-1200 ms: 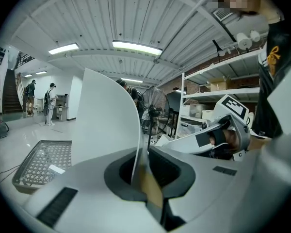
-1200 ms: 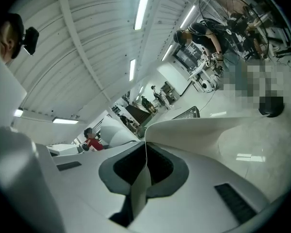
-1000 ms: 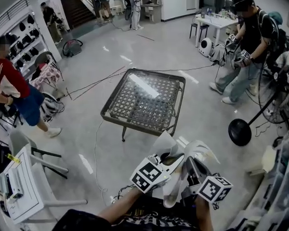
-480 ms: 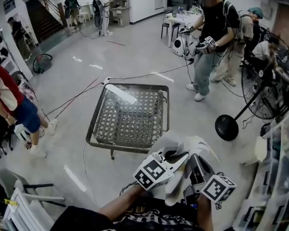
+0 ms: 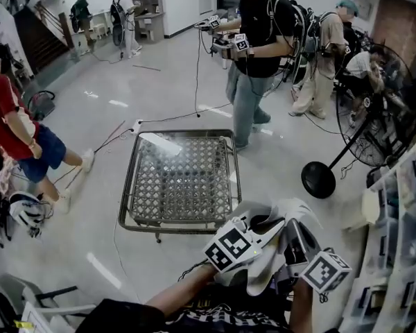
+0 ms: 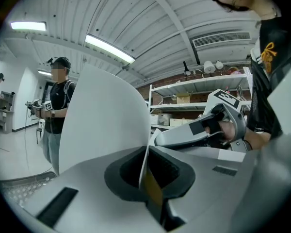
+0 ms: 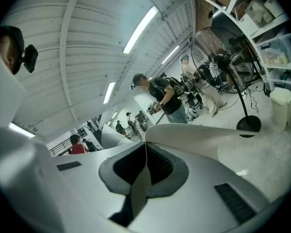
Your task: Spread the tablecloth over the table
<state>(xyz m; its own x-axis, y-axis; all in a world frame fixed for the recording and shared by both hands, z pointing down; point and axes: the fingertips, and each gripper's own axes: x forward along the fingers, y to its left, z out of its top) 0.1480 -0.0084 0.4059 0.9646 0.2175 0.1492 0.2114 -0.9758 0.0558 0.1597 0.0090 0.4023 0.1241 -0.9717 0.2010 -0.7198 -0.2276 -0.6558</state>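
A low table with a dark frame and a woven lattice top stands bare on the floor ahead of me. The white tablecloth hangs bunched between my two grippers, near the bottom of the head view. My left gripper is shut on a thin edge of the tablecloth, which curls up over the jaws. My right gripper is shut on another edge of the tablecloth. Both grippers sit close together, short of the table's near edge.
A person in black with grippers stands just beyond the table's far right corner. A standing fan with a round base is at right, shelves beside me. A person in red is at left. Cables cross the floor.
The head view has swung, so the table now sits squarer and nearer the middle. Both grippers have kept hold of the cloth and shifted a little right. The person in black has walked closer to the table.
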